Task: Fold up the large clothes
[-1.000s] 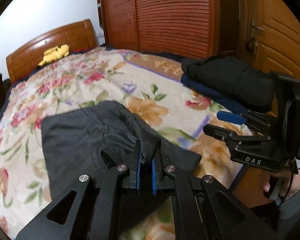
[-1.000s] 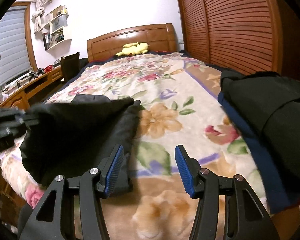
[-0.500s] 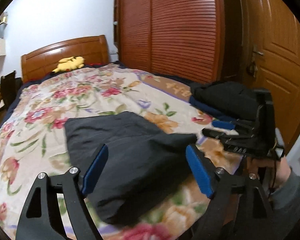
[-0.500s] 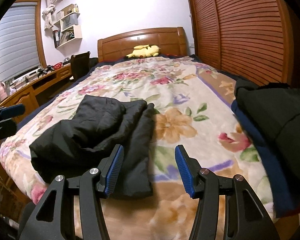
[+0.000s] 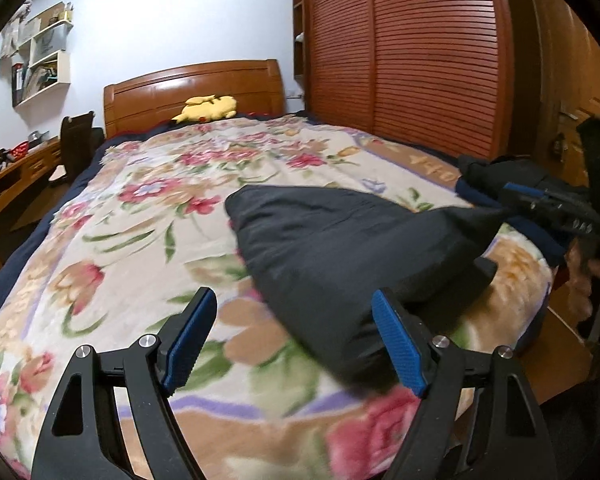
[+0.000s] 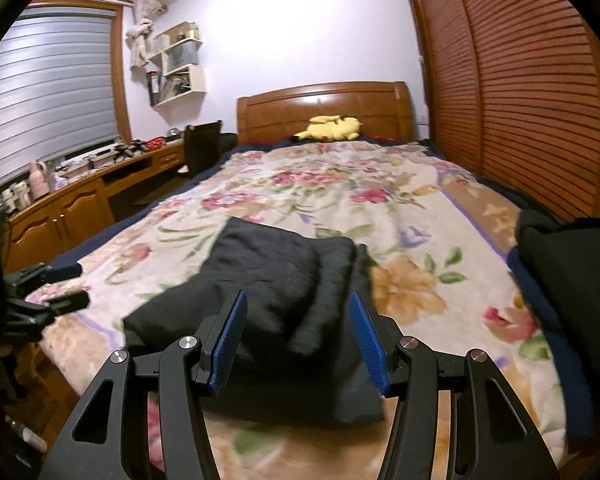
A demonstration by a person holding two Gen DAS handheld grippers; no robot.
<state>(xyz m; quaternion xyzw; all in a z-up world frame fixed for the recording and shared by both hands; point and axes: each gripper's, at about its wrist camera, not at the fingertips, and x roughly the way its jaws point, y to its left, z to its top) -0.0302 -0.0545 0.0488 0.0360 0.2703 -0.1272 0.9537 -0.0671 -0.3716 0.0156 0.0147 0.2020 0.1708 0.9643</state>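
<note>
A dark grey folded garment [image 5: 332, 248] [image 6: 276, 280] lies on the floral blanket [image 5: 132, 240] [image 6: 400, 200] near the foot of the bed. My left gripper [image 5: 292, 340] is open, and only the garment's near edge sits by its right pad. My right gripper [image 6: 298, 344] is open just over the garment's near end, with cloth showing between its fingers but not pinched. The left wrist view shows the right gripper [image 5: 556, 210] at the garment's far right corner. The left gripper [image 6: 48, 304] appears at the left edge of the right wrist view.
A pile of folded black and navy clothes [image 5: 500, 176] [image 6: 572, 276] sits at the bed's right edge beside the slatted wardrobe doors [image 6: 520, 100]. A yellow plush toy [image 6: 332, 128] lies by the headboard [image 5: 196, 84]. A desk [image 6: 80, 200] and chair [image 6: 202, 148] stand left.
My left gripper let go of the garment, opened wide and drew back to the left. The garment dropped flat on the bed. My right gripper shifted left over its near end.
</note>
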